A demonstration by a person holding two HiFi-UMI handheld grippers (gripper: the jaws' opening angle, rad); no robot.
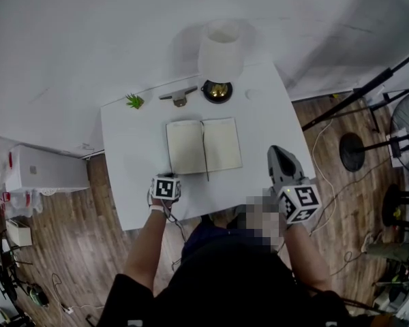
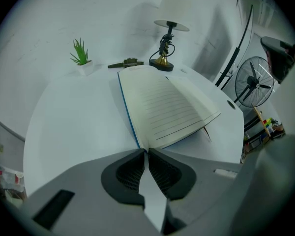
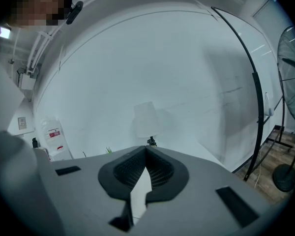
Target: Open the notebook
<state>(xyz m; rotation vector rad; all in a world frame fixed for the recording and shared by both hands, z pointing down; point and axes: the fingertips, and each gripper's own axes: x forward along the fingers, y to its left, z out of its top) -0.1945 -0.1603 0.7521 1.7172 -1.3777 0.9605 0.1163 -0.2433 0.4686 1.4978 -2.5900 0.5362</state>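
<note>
The notebook (image 1: pixel 203 145) lies open on the white table (image 1: pixel 129 142), its lined pages up and a ribbon marker down the middle. In the left gripper view the notebook (image 2: pixel 162 107) runs away from the jaws, its blue cover edge ending right at the tips. My left gripper (image 1: pixel 168 176) sits at the book's near left corner, and its jaws (image 2: pixel 146 151) are closed on that corner. My right gripper (image 1: pixel 277 150) hovers over the table's right side, apart from the book. It points almost level at the wall, and its jaws (image 3: pixel 146 149) are shut on nothing.
At the table's far edge stand a white-shaded lamp (image 1: pixel 221 53) on a brass base, a small green plant (image 1: pixel 135 101) and a grey metal object (image 1: pixel 178 97). A fan (image 2: pixel 253 85) and black stands (image 1: pixel 354 152) occupy the wooden floor to the right.
</note>
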